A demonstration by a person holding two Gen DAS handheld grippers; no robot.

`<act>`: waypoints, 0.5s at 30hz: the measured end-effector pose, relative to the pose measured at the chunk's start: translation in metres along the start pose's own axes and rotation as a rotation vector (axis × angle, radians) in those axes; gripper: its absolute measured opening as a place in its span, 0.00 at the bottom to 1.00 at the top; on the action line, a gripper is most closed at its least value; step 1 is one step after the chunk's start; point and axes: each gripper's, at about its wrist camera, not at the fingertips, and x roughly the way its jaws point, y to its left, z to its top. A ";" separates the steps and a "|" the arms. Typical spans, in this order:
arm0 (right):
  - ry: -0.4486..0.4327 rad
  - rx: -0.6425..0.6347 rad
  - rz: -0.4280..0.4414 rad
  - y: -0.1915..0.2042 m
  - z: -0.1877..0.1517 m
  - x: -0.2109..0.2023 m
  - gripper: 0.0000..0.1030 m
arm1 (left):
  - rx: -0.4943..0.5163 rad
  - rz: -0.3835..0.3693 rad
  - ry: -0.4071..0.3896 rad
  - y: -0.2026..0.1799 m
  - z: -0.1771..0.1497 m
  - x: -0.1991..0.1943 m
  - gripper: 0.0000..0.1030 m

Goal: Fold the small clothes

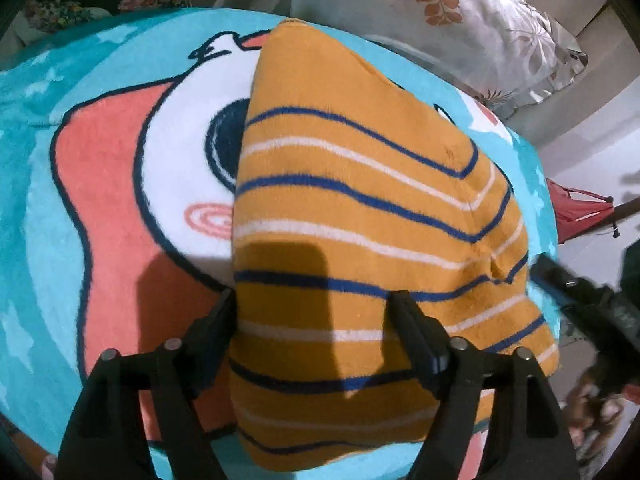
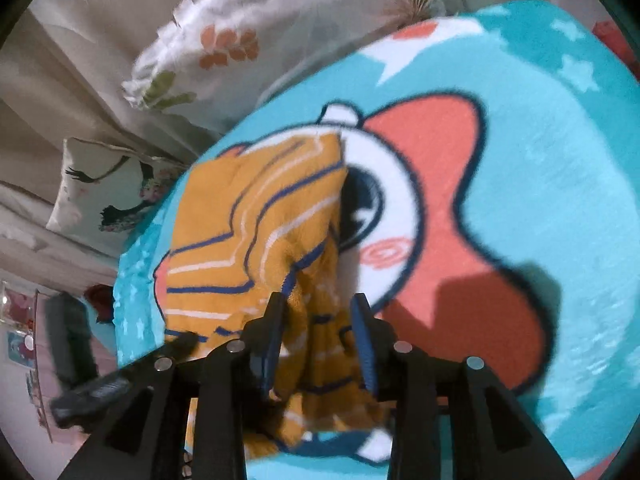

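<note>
Mustard striped garment (image 1: 360,208) under spread left fingers (image 1: 416,332); only right-wrist view: right fingers (image 2: 362,336) apart astride its fold.

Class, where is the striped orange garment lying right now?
In both wrist views the striped orange garment lies folded on the turquoise cartoon blanket, covering part of its printed eye, with floral pillows beyond.

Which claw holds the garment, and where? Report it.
Neither: the left claw stands open over the mustard striped fleece garment; the right claw straddles a loose fold.
</note>
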 end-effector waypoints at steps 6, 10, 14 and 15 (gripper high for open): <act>-0.008 -0.143 0.076 0.032 -0.002 -0.023 0.28 | -0.109 -0.060 -0.007 0.011 -0.005 -0.014 0.76; 0.111 -0.256 0.084 0.054 -0.025 0.007 0.26 | -0.130 -0.056 -0.065 0.018 -0.018 -0.035 0.76; 0.284 -0.263 -0.052 0.030 -0.054 0.046 0.17 | -0.112 0.004 -0.046 0.022 -0.023 -0.030 0.76; 0.303 -0.232 -0.041 0.020 -0.059 0.049 0.13 | -0.107 0.011 -0.028 0.026 -0.028 -0.028 0.76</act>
